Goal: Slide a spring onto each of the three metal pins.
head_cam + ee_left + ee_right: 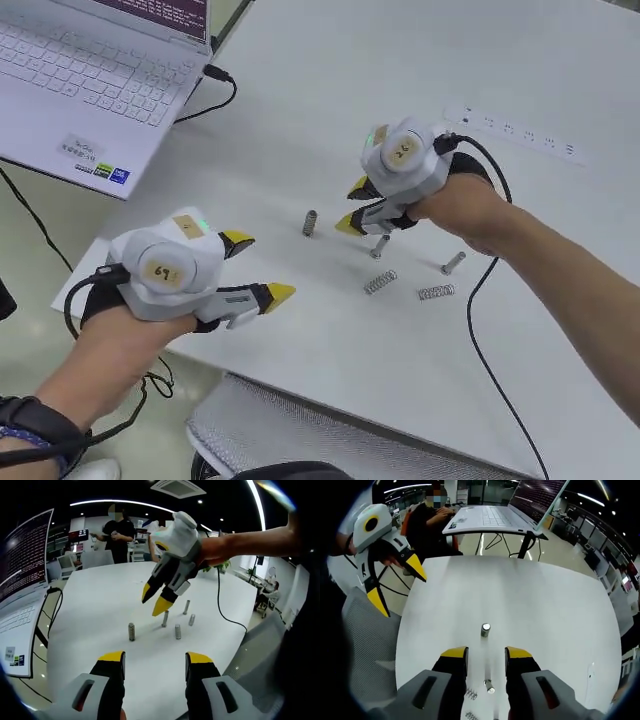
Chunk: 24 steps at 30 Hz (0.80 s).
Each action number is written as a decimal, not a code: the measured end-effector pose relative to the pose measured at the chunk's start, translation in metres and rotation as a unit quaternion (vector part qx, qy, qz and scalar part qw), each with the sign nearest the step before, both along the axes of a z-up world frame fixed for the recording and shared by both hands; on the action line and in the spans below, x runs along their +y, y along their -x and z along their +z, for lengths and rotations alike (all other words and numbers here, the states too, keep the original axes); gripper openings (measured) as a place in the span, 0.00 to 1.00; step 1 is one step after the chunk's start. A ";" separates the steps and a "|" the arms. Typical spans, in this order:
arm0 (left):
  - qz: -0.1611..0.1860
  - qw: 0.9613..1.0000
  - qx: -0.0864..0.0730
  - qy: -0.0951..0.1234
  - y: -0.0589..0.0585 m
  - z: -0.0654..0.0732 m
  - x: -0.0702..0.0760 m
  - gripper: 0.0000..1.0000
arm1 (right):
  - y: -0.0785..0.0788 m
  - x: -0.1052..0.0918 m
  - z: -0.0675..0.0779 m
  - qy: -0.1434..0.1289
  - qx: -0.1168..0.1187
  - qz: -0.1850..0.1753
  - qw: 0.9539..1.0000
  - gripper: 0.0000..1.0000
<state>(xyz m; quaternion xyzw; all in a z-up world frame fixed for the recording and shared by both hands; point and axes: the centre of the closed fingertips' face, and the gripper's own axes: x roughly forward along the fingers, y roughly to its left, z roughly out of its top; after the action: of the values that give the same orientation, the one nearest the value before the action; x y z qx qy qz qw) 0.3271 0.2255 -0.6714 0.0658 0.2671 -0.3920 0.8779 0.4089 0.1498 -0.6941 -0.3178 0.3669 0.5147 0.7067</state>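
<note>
Seemingly to pick it up, I hover the right gripper, jaws spread, over a bare pin, while the left gripper hangs spread nearby

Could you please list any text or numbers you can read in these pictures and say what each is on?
"69": round sticker on the left gripper.
Label on the right gripper: too blurred to read.
Laptop decals and screen text: too small to read.
</note>
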 end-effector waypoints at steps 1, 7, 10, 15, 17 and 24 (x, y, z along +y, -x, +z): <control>0.000 1.000 0.000 0.000 0.000 0.000 0.000 0.43 | 0.001 -0.002 0.001 -0.002 -0.001 -0.003 1.000 0.28; 0.006 1.000 -0.005 0.001 -0.003 0.004 0.001 0.43 | 0.007 -0.013 0.009 -0.017 -0.007 -0.024 1.000 0.29; 0.008 1.000 -0.007 -0.001 -0.003 0.006 0.001 0.43 | 0.010 -0.018 0.013 -0.028 -0.010 -0.036 0.999 0.29; 0.010 1.000 -0.009 -0.002 -0.003 0.008 0.003 0.43 | 0.017 -0.024 0.019 -0.042 -0.016 -0.051 0.998 0.30; 0.010 1.000 -0.010 -0.003 -0.003 0.009 0.003 0.43 | 0.019 -0.026 0.021 -0.049 -0.017 -0.059 0.997 0.30; 0.010 1.000 -0.014 -0.002 -0.004 0.014 -0.001 0.43 | 0.028 -0.038 0.026 -0.067 -0.020 -0.087 0.994 0.31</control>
<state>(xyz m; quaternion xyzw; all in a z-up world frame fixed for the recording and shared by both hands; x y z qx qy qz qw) 0.3308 0.2249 -0.6571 0.0703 0.2566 -0.3814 0.8853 0.3812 0.1118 -0.6683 -0.2468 0.3436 0.4682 0.7758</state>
